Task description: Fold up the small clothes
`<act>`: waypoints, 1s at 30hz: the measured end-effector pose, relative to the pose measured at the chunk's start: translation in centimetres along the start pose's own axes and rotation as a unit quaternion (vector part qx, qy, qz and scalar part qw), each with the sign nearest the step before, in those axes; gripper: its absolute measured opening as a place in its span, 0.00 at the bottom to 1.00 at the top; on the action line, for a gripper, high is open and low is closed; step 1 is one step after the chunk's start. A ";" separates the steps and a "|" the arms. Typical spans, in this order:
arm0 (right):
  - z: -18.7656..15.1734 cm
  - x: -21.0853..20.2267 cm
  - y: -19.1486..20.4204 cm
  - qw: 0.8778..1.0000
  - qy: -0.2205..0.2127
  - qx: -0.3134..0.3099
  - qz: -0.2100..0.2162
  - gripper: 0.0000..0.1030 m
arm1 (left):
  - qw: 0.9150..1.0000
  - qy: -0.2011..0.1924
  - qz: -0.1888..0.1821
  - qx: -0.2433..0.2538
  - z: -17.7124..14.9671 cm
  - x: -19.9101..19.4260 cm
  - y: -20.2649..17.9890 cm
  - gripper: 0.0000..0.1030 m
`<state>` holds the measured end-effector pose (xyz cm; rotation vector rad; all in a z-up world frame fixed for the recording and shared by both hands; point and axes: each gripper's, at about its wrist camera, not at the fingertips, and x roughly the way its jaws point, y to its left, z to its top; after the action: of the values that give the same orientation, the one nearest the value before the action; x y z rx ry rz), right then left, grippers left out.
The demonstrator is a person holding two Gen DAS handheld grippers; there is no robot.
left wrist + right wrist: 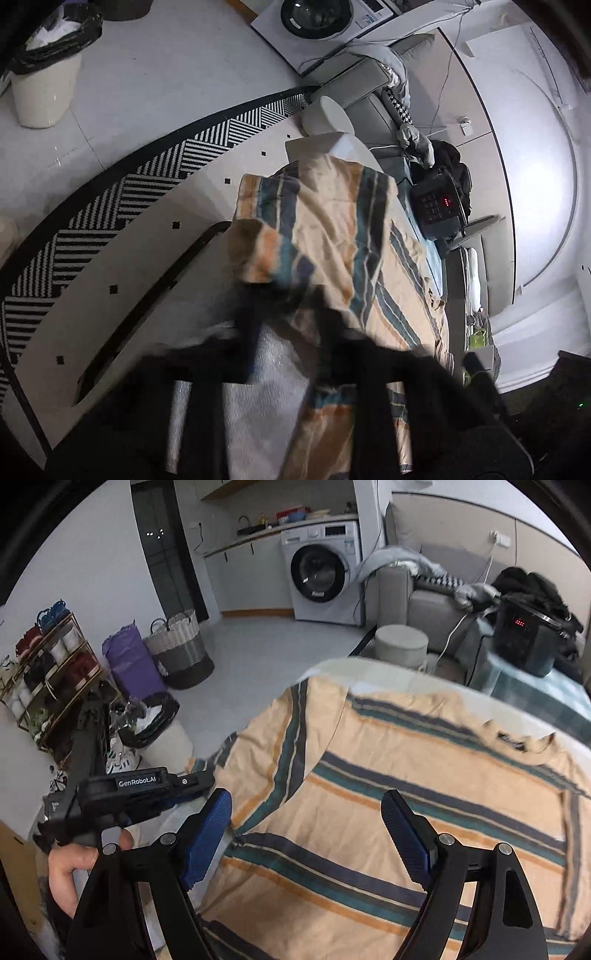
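A beige shirt (388, 775) with teal, navy and orange stripes lies spread on the white table (373, 664), collar to the right. In the right wrist view my left gripper (208, 777), held by a hand, has its tip at the shirt's left sleeve edge. The left wrist view is blurred: the left gripper (291, 310) is shut on the sleeve, and the shirt (332, 221) bunches up just beyond it. My right gripper (306, 795) hovers over the shirt's lower half. Its blue pads (207, 834) stand wide open with nothing gripped.
A black appliance (524, 638) with red lights stands on the table's far right corner. Beyond the table are a round stool (400, 642), a grey sofa (428, 605) and a washing machine (321, 572). A bin (155, 723) with a black bag, baskets and a shoe rack (48, 668) stand on the left.
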<state>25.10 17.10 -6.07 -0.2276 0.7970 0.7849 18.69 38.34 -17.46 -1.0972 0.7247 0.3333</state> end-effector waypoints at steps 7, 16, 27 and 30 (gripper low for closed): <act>-1.1 4.0 -0.7 0.999 0.034 -0.001 0.014 0.83 | 0.998 -0.053 -0.007 0.039 0.3 -1.6 -1.3 0.02; -2.2 6.0 3.1 0.995 0.034 -0.068 0.061 0.83 | 0.997 -0.057 -0.028 0.050 -1.0 -4.8 -1.9 0.02; -2.1 8.7 7.7 0.987 0.008 -0.144 0.070 0.22 | 0.996 -0.038 -0.043 0.074 -1.1 -6.0 -2.6 0.02; -1.7 8.9 6.5 0.992 0.005 -0.101 0.076 0.06 | 0.996 -0.031 -0.036 0.072 -0.9 -6.3 -1.9 0.05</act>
<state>23.51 25.70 -12.93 -0.3548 0.7498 1.0109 14.90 37.32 -12.07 -0.9696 0.6418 0.2493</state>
